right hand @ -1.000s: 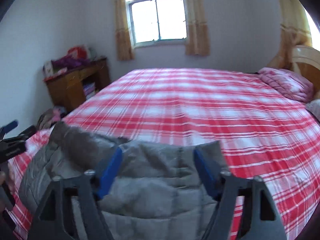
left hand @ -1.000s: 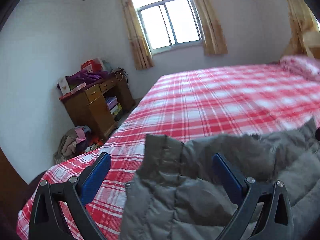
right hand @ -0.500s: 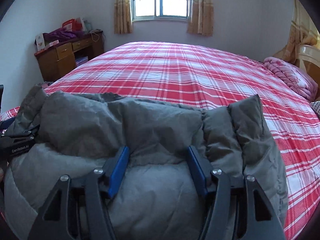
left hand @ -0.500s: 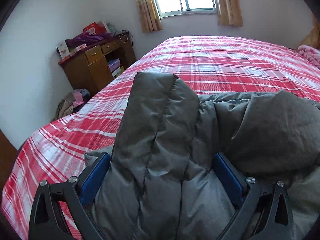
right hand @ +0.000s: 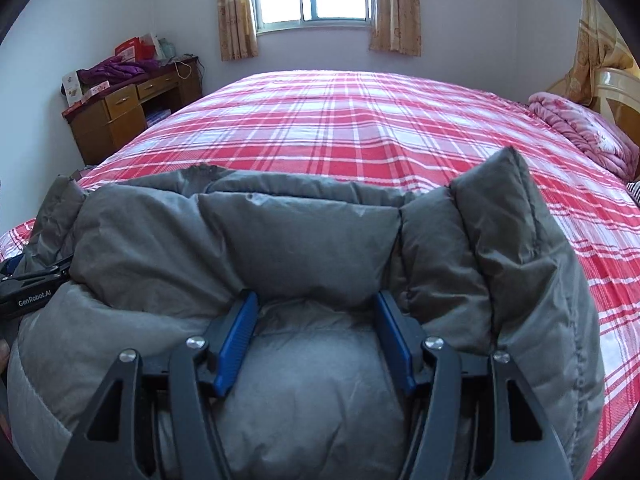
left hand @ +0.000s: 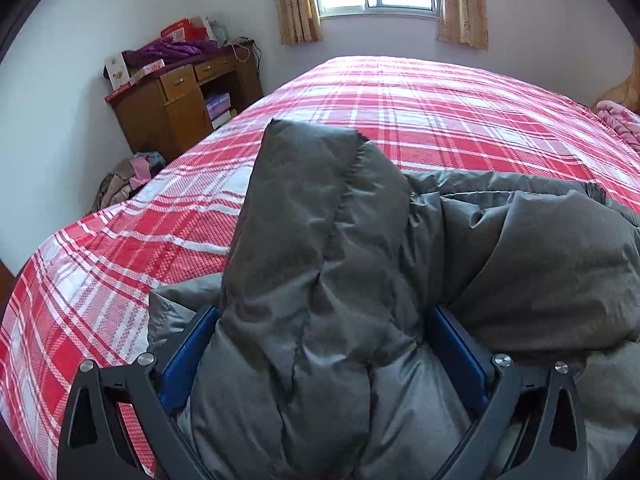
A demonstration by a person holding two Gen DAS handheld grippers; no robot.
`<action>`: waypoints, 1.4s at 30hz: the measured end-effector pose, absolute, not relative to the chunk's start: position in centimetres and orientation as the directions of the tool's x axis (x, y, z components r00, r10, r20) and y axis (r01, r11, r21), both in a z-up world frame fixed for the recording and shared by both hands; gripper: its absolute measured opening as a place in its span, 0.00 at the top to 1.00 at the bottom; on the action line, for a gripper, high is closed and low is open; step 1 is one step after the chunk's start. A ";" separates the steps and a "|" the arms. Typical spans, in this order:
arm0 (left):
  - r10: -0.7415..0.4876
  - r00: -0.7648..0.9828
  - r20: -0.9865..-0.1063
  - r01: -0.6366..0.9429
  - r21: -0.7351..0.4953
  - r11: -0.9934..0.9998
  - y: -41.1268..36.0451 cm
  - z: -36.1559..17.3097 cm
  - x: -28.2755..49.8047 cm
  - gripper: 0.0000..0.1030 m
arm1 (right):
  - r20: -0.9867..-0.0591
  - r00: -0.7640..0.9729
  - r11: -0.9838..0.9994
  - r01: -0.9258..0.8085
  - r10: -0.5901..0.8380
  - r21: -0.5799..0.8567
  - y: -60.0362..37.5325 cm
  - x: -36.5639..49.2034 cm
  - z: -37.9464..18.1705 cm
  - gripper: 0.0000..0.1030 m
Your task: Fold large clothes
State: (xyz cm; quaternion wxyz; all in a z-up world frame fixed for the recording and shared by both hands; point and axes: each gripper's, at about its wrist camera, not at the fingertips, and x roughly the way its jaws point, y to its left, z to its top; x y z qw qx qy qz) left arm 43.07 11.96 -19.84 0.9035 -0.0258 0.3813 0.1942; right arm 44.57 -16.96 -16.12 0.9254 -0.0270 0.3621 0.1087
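A grey puffer jacket (left hand: 320, 240) lies bunched on the near edge of the bed with the red plaid sheet (left hand: 440, 112). My left gripper (left hand: 320, 352) is shut on a thick upright fold of it, the padding filling the wide gap between the blue pads. In the right wrist view the jacket (right hand: 300, 232) spreads across the lower frame, one padded corner sticking up at the right. My right gripper (right hand: 316, 320) is shut on a fold at the jacket's near edge. The left gripper (right hand: 28, 292) shows at the left edge of that view, buried in fabric.
A wooden desk (left hand: 180, 96) piled with boxes and purple clothes stands by the left wall, with a heap of clothes (left hand: 128, 176) on the floor beside it. A pink quilt (right hand: 580, 132) and the headboard (right hand: 616, 92) lie at the bed's right end. The plaid sheet (right hand: 360, 120) stretches beyond the jacket.
Both grippers came down toward the bed with the jacket, which now rests bunched on the sheet and fills the lower views. The right jaws drew slightly closer together.
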 end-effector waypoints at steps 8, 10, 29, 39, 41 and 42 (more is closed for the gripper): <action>0.326 0.619 -0.714 -0.368 0.103 0.924 12.0 -20.3 43.6 0.01 | -0.718 0.678 0.976 -0.216 0.159 0.012 -16.4 45.3 -16.8 0.38; 0.324 0.618 -0.716 -0.368 0.101 0.924 12.1 -20.3 43.6 0.01 | -0.723 0.673 0.977 -0.215 0.155 0.009 -16.4 45.3 -17.0 0.38; 0.297 0.616 -0.729 -0.362 0.072 0.929 12.6 -20.5 43.7 0.01 | -0.752 0.651 0.977 -0.207 0.103 -0.045 -15.5 45.7 -17.4 0.35; 0.231 0.653 -0.721 -0.366 -0.033 0.930 13.3 -17.1 41.1 0.01 | -0.749 0.654 0.986 -0.169 0.108 -0.006 -14.7 44.2 -14.1 0.34; 0.230 0.680 -0.696 -0.360 -0.043 0.932 12.8 -16.5 40.1 0.01 | -0.717 0.686 0.981 -0.196 0.125 -0.016 -13.0 42.6 -12.6 0.32; 0.253 0.676 -0.692 -0.366 -0.018 0.930 12.3 -16.7 40.0 0.01 | -0.710 0.692 0.976 -0.215 0.134 -0.025 -11.8 41.9 -12.4 0.30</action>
